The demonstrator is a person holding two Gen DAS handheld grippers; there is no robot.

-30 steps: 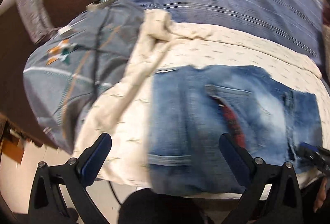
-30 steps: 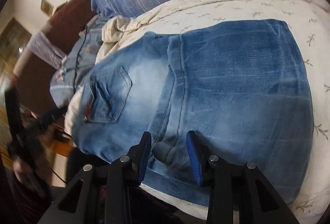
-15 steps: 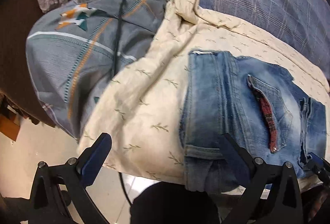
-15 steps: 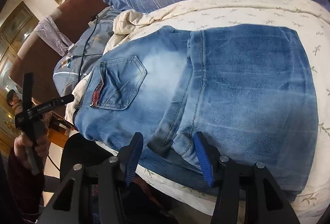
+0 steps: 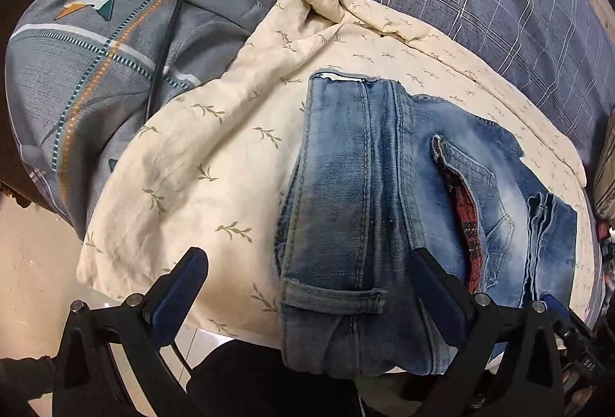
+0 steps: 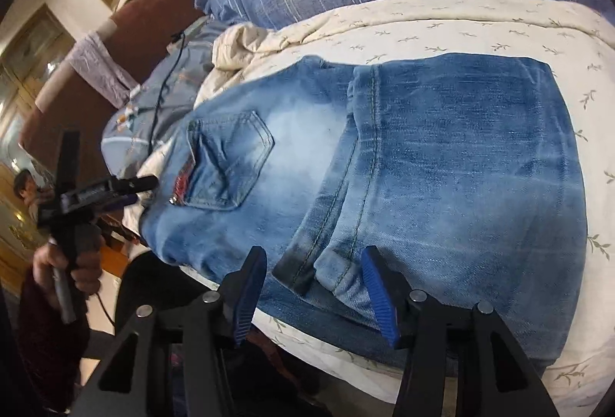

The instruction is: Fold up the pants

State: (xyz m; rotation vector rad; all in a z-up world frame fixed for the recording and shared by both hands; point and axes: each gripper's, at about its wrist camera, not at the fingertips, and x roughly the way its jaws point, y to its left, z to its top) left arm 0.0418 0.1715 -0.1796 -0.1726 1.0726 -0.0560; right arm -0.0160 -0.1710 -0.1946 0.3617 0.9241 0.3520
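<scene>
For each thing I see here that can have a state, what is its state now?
jeans: folded, lying flat on the cream sheet.
back pocket: faces up, red lining showing at its mouth.
left tongs: open, holding nothing.
right tongs: open, a jeans fold between the pads, not pressed.
black cable: draped over the grey pillow.

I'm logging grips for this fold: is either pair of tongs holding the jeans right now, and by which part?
Neither. The right tongs stand open around a folded corner of the jeans; the left tongs hang wide open over the waistband.

Bed clutter, non-task.
Cream leaf-print sheet (image 5: 215, 163) over blue plaid blanket (image 5: 480, 13); grey patterned pillow (image 5: 88, 71) with black cable (image 5: 169, 29) across it.
</scene>
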